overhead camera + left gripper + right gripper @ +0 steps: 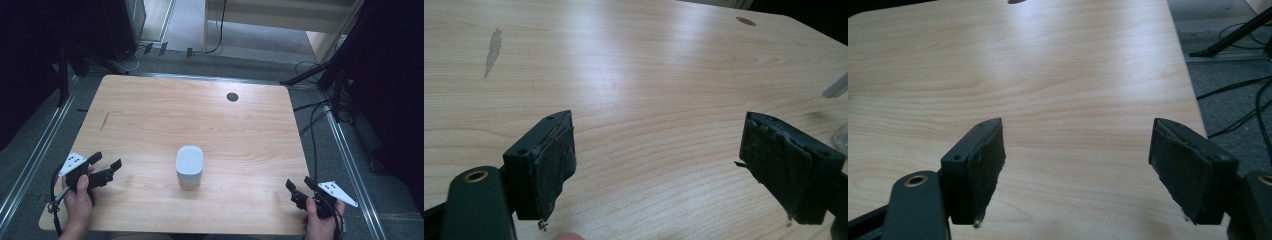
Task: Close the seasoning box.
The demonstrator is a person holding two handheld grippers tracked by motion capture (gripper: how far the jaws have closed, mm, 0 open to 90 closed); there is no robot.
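A white rounded container [189,165] stands upright near the middle of the wooden table [150,115], toward the front edge. My left gripper [106,165] is held over the front left of the table, open and empty, well to the left of the container. My right gripper [299,184] is at the front right corner, also open and empty. In the left gripper view the jaws of the left gripper [656,165] stand wide apart over bare wood, and a sliver of the container [840,137] shows at the right edge. The right gripper [1075,162] frames bare table.
A round dark cable hole [232,97] sits near the table's far edge. A dark streak [104,121] marks the wood at the left. Cables [315,125] and black stand legs [320,70] lie on the grey floor to the right and behind.
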